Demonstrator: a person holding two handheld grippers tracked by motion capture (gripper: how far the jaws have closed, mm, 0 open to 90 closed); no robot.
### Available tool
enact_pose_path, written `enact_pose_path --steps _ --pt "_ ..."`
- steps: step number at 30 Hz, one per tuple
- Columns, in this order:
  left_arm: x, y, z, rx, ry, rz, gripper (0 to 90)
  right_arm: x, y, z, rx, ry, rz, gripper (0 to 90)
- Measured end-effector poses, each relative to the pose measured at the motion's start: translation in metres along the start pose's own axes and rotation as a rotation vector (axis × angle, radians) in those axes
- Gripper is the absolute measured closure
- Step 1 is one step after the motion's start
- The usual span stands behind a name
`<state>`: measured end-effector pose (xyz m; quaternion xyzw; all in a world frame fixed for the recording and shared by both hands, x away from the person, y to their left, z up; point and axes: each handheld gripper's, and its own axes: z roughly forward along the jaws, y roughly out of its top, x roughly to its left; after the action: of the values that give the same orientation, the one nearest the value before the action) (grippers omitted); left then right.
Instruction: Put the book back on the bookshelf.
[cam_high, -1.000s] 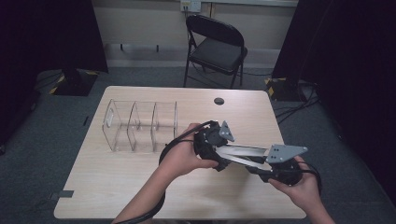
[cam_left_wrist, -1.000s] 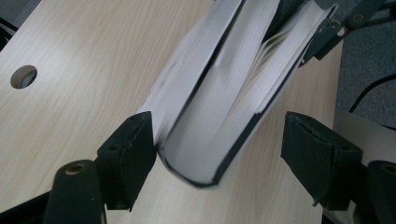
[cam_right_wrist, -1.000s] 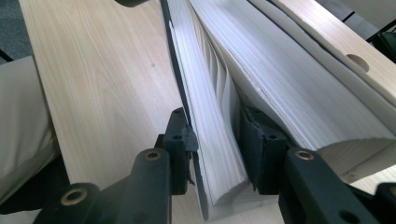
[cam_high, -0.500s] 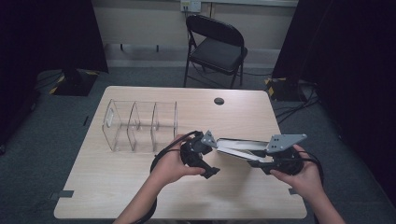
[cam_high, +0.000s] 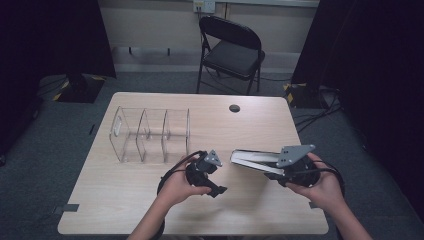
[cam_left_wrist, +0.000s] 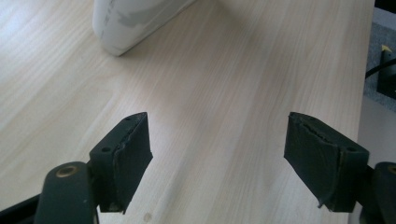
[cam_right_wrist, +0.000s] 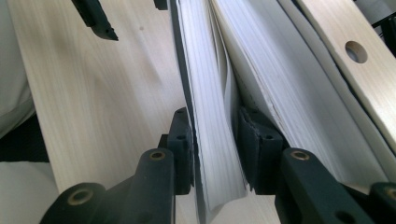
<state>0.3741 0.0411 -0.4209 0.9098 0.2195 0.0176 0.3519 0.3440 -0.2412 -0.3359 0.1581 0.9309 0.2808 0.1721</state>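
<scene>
A book (cam_high: 252, 159) with white pages and a dark cover hangs level just above the wooden table (cam_high: 125, 210), right of centre. My right gripper (cam_high: 272, 170) is shut on it from the right. Its jaws have just been closing, and in the right gripper view (cam_right_wrist: 215, 144) they clamp a bundle of pages and the cover while the other pages (cam_right_wrist: 261, 65) fan out beside them. My left gripper (cam_high: 218, 175) sits low over the table just left of the book. It is open, its jaws have just drawn in slightly, and nothing lies between them (cam_left_wrist: 219, 163). The book's corner (cam_left_wrist: 126, 23) lies ahead of it.
A clear acrylic organiser (cam_high: 150, 135) with several upright dividers stands at the table's left middle. A round cable hole (cam_high: 234, 108) is near the far edge. A black folding chair (cam_high: 232, 50) stands behind the table. The table's near edge is close under both hands.
My left gripper has come away from the book's left end, sinking toward the table and drawing back toward the person. The right gripper has kept the book almost still.
</scene>
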Motion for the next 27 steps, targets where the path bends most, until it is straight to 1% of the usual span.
enact_pose_path --steps 1,3,4,5,8,9,10,13,14,15,16,18,19,20,21,22,23,25,26,27 --pt "0.001 -0.002 0.001 0.001 -0.001 -0.003 22.0 -0.001 0.002 -0.002 0.000 0.016 0.011 67.9" --pt "0.002 -0.007 0.004 -0.006 0.006 -0.008 21.9 -0.001 0.002 -0.003 0.000 0.023 0.016 68.0" --pt "0.004 -0.009 0.004 0.000 0.006 0.005 21.6 -0.003 0.002 -0.007 -0.012 0.054 0.038 68.2" --pt "0.004 -0.012 0.005 -0.006 0.005 -0.004 21.6 -0.003 0.002 -0.007 -0.012 0.054 0.038 68.2" --pt "0.004 -0.017 0.009 -0.007 0.008 -0.010 20.9 -0.006 0.000 -0.016 -0.036 0.091 0.075 70.2" --pt "0.004 -0.019 0.011 0.000 0.007 -0.011 21.0 -0.006 0.000 -0.019 -0.042 0.097 0.081 71.2" --pt "0.003 -0.022 0.014 -0.003 0.015 -0.022 20.5 -0.007 0.000 -0.023 -0.044 0.104 0.081 72.1" --pt "0.005 -0.025 0.017 0.000 0.019 -0.020 20.4 -0.007 0.002 -0.024 -0.035 0.104 0.080 72.4" --pt "0.006 -0.026 0.018 0.009 0.023 -0.009 20.4 -0.008 0.003 -0.023 -0.036 0.102 0.071 72.6" --pt "0.005 -0.028 0.020 0.003 0.021 -0.020 20.1 -0.009 0.003 -0.023 -0.034 0.103 0.066 72.7" --pt "0.006 -0.030 0.022 0.003 0.025 -0.026 20.0 -0.009 0.004 -0.023 -0.030 0.104 0.069 72.7" --pt "0.008 -0.033 0.025 0.017 0.039 -0.012 19.9 -0.012 0.004 -0.023 -0.028 0.110 0.082 72.7" --pt "0.009 -0.035 0.027 0.012 0.042 -0.023 19.9 -0.013 0.005 -0.023 -0.028 0.109 0.083 72.8" --pt "0.010 -0.037 0.028 0.022 0.037 -0.025 20.1 -0.016 0.005 -0.023 -0.031 0.110 0.082 72.9" --pt "0.010 -0.038 0.029 0.020 0.042 -0.031 20.1 -0.016 0.005 -0.023 -0.031 0.110 0.082 72.9" --pt "0.011 -0.039 0.031 0.018 0.041 -0.032 20.0 -0.016 0.005 -0.023 -0.031 0.111 0.090 73.0" --pt "0.011 -0.040 0.031 0.025 0.045 -0.032 19.9 -0.017 0.004 -0.023 -0.035 0.108 0.086 73.0" --pt "0.011 -0.042 0.033 0.026 0.047 -0.033 20.2 -0.019 0.004 -0.022 -0.039 0.115 0.090 73.0" --pt "0.011 -0.043 0.033 0.036 0.056 -0.016 20.3 -0.019 0.004 -0.022 -0.040 0.117 0.091 73.0" --pt "0.011 -0.044 0.034 0.034 0.059 -0.018 20.3 -0.020 0.004 -0.022 -0.038 0.116 0.095 73.0"
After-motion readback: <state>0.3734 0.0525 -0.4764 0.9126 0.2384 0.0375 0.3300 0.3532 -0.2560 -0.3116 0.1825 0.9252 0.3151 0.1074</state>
